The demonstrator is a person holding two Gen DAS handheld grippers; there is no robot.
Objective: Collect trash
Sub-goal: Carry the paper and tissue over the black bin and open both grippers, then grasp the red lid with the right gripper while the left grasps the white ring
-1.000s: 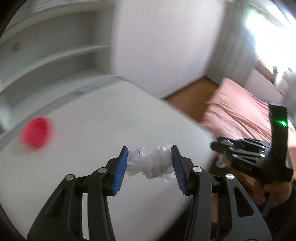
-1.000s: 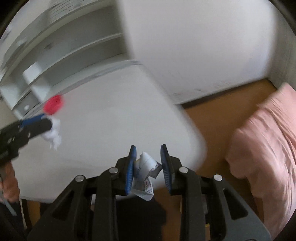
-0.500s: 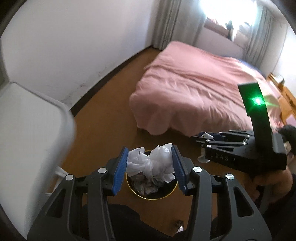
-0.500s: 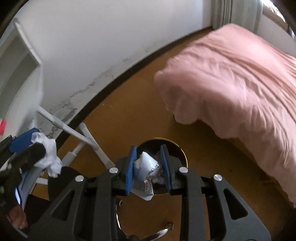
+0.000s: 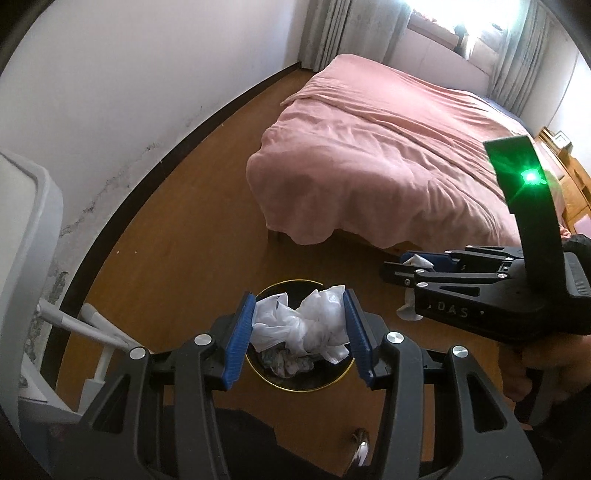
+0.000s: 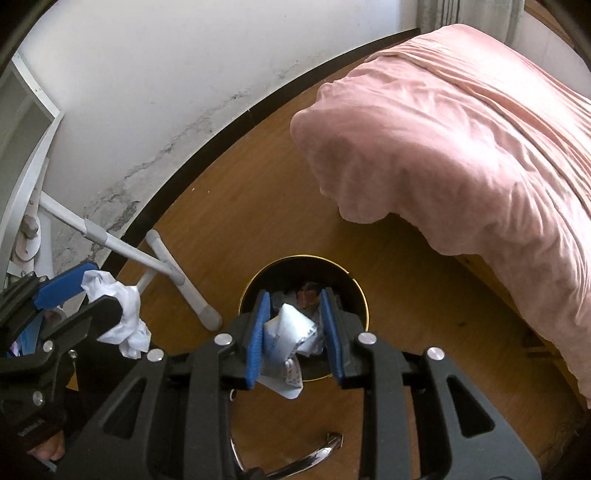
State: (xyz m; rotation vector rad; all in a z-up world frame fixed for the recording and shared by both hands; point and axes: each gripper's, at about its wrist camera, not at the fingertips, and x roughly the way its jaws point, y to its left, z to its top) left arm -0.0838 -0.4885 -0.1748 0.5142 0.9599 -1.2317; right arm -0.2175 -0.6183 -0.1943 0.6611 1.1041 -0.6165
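1. Trash was in both of my claws: the left gripper [image 5: 300, 332] was clamped on a crumpled white plastic wad [image 5: 301, 325], and the right gripper [image 6: 294, 332] was clamped on a crumpled printed paper [image 6: 290, 334].
2. Both loads hung above the round black bin [image 5: 327, 380] with a gold rim, which stood on the wooden floor [image 5: 192, 236] and already held crumpled scraps.
3. My left camera showed the right gripper [image 5: 397, 271] from the side, off to the right of the bin, with paper sticking out beside its blue pads; it also took in the curtains [image 5: 354, 33] and the bright window, which the right camera barely caught.
4. My right camera showed the left gripper [image 6: 86, 295] from the side at lower left, the wad [image 6: 122, 314] bulging past its pads, and the white table legs [image 6: 177, 280] more fully.
5. The pink bed [image 6: 461, 129] lay near the bin in both views.
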